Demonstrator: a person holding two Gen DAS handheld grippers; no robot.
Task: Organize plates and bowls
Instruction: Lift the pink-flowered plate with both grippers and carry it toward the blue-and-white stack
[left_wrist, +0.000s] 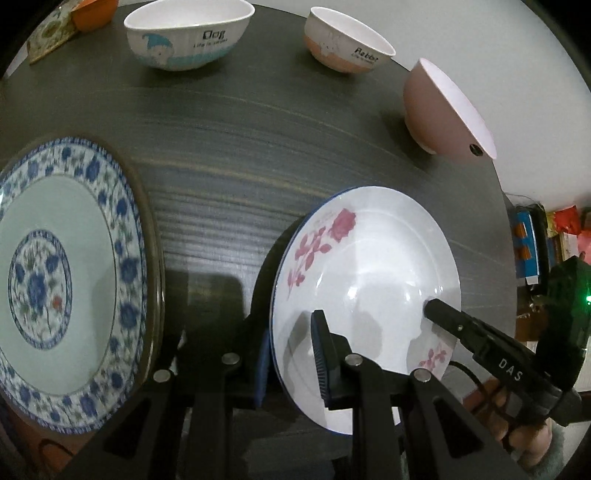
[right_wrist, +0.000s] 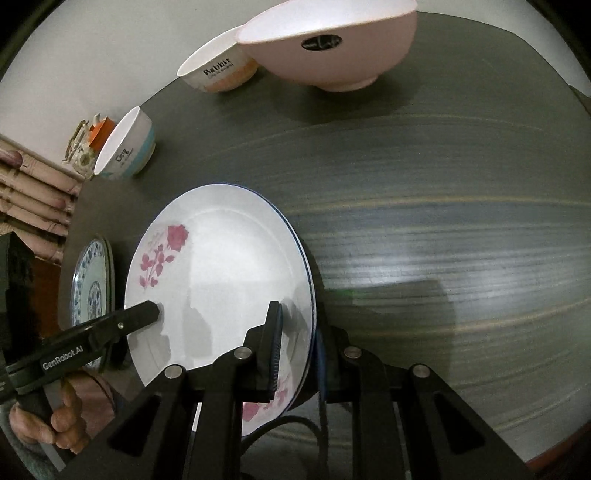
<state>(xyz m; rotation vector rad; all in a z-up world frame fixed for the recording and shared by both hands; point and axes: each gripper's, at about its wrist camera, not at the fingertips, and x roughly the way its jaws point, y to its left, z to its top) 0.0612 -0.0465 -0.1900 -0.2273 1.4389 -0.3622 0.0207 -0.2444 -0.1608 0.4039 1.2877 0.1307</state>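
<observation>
Left wrist view
Left gripper (left_wrist: 291, 363): fingers nearly closed, pinching the near left rim of the rose plate (left_wrist: 373, 266).
Rose plate: tilted above the table (left_wrist: 258, 147), right of the blue-patterned plate (left_wrist: 66, 273).

Right wrist view
Right gripper (right_wrist: 297, 352): fingers nearly closed, clamping the rose plate's (right_wrist: 221, 266) near right rim.
Left gripper (right_wrist: 147, 312): fingers gripping the plate's left edge.

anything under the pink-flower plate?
A thin blue rim peeks out beneath the pink-flower plate, most likely a second plate stacked under it. Its face is covered. Both grippers, left and right, clamp the edge; below is dark table.
</observation>
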